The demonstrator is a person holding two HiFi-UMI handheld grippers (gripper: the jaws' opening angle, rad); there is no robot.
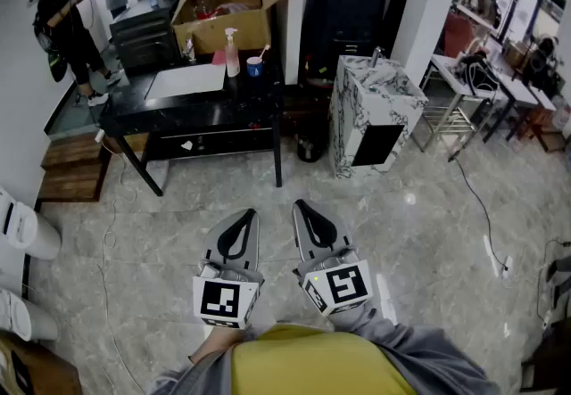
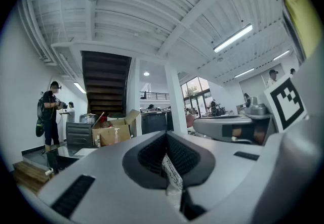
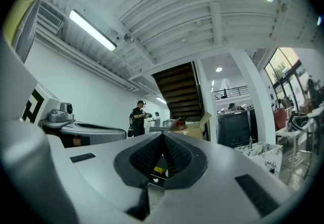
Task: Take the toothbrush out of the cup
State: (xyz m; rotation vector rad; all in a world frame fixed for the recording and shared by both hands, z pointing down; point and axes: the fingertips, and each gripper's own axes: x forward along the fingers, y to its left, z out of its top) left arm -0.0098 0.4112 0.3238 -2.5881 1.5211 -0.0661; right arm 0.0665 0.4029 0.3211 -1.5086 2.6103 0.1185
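The toothbrush (image 1: pixel 264 52) leans in what looks like a small blue cup (image 1: pixel 255 68) on the far black surface (image 1: pixel 205 108), just right of a spray bottle (image 1: pixel 232 53). Well apart from them, near the person, the left tongs (image 1: pixel 243 214) and right tongs (image 1: pixel 302 205) are both clenched, grasping nothing.

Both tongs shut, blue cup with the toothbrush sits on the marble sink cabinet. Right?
One slip: the blue cup with the toothbrush stands on the black table, beside the spray bottle, not on the marble sink cabinet. The head view shows it. The left tongs and right tongs are both shut.
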